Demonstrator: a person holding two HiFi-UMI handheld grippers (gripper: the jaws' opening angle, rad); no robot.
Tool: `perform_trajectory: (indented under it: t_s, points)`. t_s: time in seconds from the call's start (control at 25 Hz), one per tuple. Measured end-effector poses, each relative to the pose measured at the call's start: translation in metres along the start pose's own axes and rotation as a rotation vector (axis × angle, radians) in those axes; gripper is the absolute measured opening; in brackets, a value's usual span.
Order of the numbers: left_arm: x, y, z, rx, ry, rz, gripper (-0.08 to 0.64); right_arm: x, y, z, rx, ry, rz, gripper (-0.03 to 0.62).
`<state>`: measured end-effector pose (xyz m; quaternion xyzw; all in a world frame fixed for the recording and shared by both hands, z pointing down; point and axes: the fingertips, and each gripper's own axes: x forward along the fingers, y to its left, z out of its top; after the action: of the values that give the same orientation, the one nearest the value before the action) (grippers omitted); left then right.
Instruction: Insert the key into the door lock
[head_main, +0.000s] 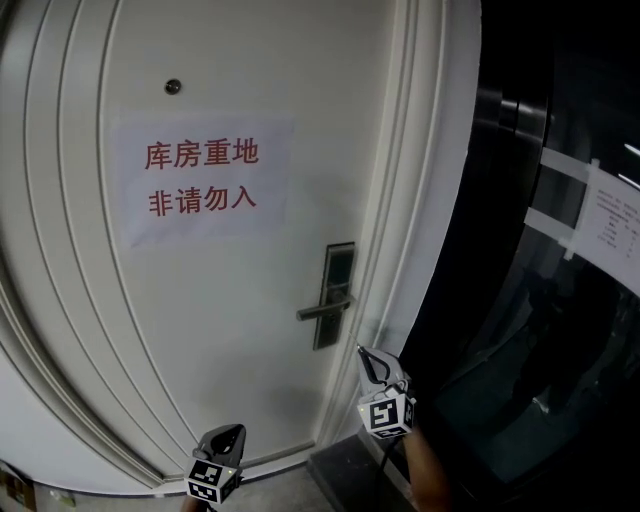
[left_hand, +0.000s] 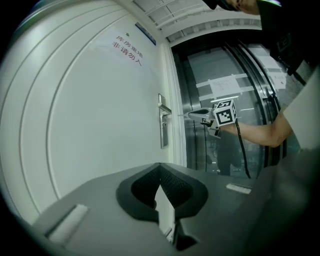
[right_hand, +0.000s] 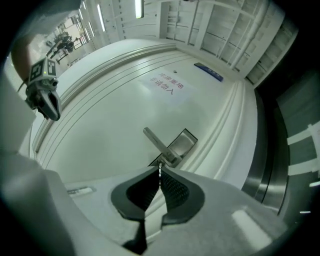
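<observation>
We see a white door (head_main: 220, 300) with a dark lock plate (head_main: 338, 268) and a gray handle (head_main: 325, 310) on it. A paper sign (head_main: 205, 180) with red writing sits at about 10 o'clock from the lock plate, and a small peephole (head_main: 173, 87) is higher up.

The right claw (head_main: 365, 356) is at about 5 o'clock from the handle, near it but not touching. It is clenched on the key (right_hand: 160, 171) – a thin, shiny bit that pokes out at the tips. In the right gripper view, the handle and lock plate are at 12 o'clock, just past the key.

The left claw (left_hand: 160, 167) is low down, at about 7 o'clock from the handle and well apart from it. It is squeezed closed with nothing in it (its tips meet).
</observation>
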<state>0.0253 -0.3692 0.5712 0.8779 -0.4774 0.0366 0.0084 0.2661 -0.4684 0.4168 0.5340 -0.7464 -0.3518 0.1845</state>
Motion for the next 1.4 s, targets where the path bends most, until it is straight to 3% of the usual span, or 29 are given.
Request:
perform_trajectory:
  t_s: [0.84,1.4]
  points:
    - [0.012,0.012,-0.009,-0.021,0.016,0.072,0.002,0.075,0.011,-0.032,-0.217,0.035,0.112,0.011]
    - [0.018,0.020,-0.012,-0.024,0.023,0.088,0.002,0.088,0.016,-0.038,-0.232,0.037,0.137,0.011]
